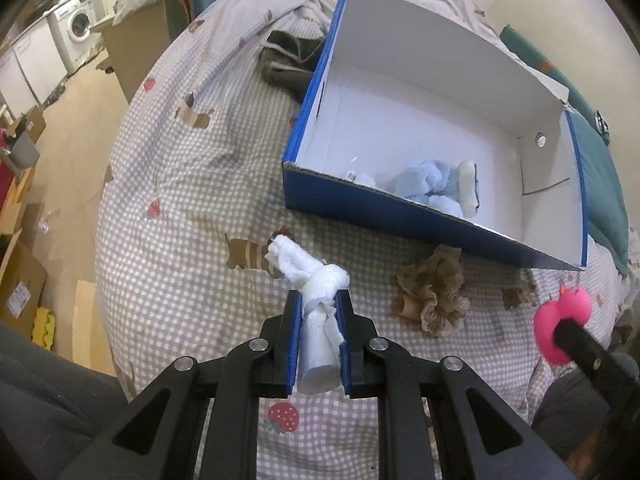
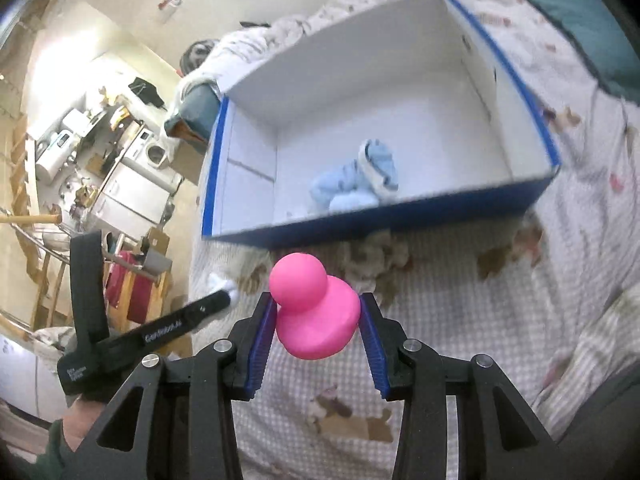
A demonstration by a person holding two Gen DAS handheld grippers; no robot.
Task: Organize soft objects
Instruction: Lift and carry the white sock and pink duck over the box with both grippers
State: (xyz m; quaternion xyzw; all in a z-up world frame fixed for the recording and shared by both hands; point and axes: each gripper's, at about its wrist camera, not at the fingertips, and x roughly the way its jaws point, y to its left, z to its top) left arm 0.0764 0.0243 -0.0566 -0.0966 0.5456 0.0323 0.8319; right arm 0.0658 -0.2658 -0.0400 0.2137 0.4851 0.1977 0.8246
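My left gripper [image 1: 318,298] is shut on a rolled white sock [image 1: 308,276], held just above the checked bedspread, in front of the blue cardboard box [image 1: 360,204]. My right gripper [image 2: 318,304] is shut on a pink rubber duck [image 2: 314,312], held above the bed in front of the same box [image 2: 384,220]; the duck also shows at the right in the left wrist view [image 1: 560,328]. A light blue fluffy sock bundle [image 1: 432,188] lies inside the box, and also shows in the right wrist view [image 2: 360,184]. A brown frilly cloth [image 1: 436,292] lies on the bed by the box's front wall.
A dark olive garment [image 1: 288,64] lies on the bed behind the box. A teal pillow [image 1: 600,168] lies to the right of the box. The bed's left edge drops to a wooden floor with cardboard boxes [image 1: 20,280] and a washing machine [image 1: 76,24].
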